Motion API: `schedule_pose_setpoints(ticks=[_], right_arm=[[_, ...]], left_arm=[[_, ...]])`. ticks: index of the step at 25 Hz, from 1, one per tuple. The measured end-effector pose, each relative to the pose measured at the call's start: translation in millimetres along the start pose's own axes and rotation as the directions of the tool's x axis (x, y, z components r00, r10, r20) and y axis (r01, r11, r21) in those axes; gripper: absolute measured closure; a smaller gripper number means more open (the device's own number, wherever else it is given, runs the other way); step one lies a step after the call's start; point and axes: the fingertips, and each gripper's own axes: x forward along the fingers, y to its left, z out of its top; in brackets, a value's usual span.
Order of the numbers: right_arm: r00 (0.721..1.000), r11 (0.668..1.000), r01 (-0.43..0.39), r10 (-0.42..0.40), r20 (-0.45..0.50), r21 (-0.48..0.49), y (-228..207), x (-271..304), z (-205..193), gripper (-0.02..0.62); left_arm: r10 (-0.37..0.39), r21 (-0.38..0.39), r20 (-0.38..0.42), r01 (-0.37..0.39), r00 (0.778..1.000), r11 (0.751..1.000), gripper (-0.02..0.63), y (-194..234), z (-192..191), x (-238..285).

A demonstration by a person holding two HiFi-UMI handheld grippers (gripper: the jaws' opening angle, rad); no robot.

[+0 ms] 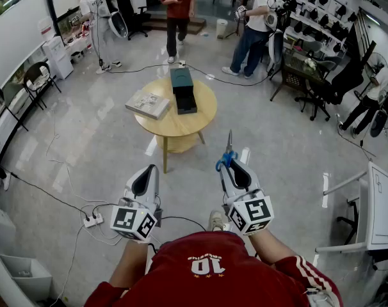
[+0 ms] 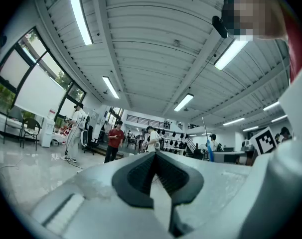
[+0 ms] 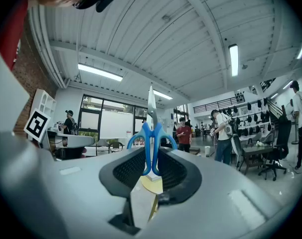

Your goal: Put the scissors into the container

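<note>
The right gripper [image 1: 230, 166] is held out low in front of the person, and its fingers [image 3: 126, 171] pinch the scissors [image 3: 151, 133] by their blue handles. The closed blades point straight away from the gripper, toward the far side of the room. In the head view the scissors [image 1: 228, 151] hang in the air over the floor [image 1: 277, 146], well short of the round wooden tabletop [image 1: 203, 117] ahead. The dark container [image 1: 182, 89] stands near the middle of that tabletop, with its lower dark part toward the person. A flat box [image 1: 148, 104] lies just beside it on the left. The left gripper [image 1: 145, 178] is held level with the right one and apart from it. Its fingers [image 2: 136, 176] are pressed together, and nothing is between them. A white power strip [image 1: 90, 220] with cables lies on the floor to the left. Three people [image 1: 178, 11] stand beyond the table.
</note>
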Motion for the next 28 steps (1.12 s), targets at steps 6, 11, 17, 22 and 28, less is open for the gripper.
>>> schedule_pose_setpoints(ticks=[6,11,17,22,28], right_arm=[[1.0,1.0,-0.006,0.006,-0.01,-0.006,5,0,-1,0.514],[1.0,1.0,-0.001,0.001,-0.017,-0.009,6,1,0,0.515],[1.0,1.0,-0.004,0.004,-0.024,-0.005,5,-2,-2,0.515],[0.999,0.999,-0.014,0.015,-0.041,0.029,4,-4,-10,0.514],[0.997,0.999,-0.028,0.03,-0.073,0.03,-9,8,-16,0.514]], left_arm=[[-0.001,0.032,-0.01,0.001,1.0,0.999,0.604,-1,-1,-2],[-0.01,0.016,-0.018,0.01,1.0,1.0,0.604,-2,-2,-2],[-0.011,0.013,-0.017,0.011,1.0,1.0,0.604,-3,-2,-4],[-0.012,-0.006,-0.029,0.012,1.0,1.0,0.604,-4,-11,-4],[-0.006,-0.02,-0.038,0.006,0.999,1.0,0.604,-1,-16,10]])
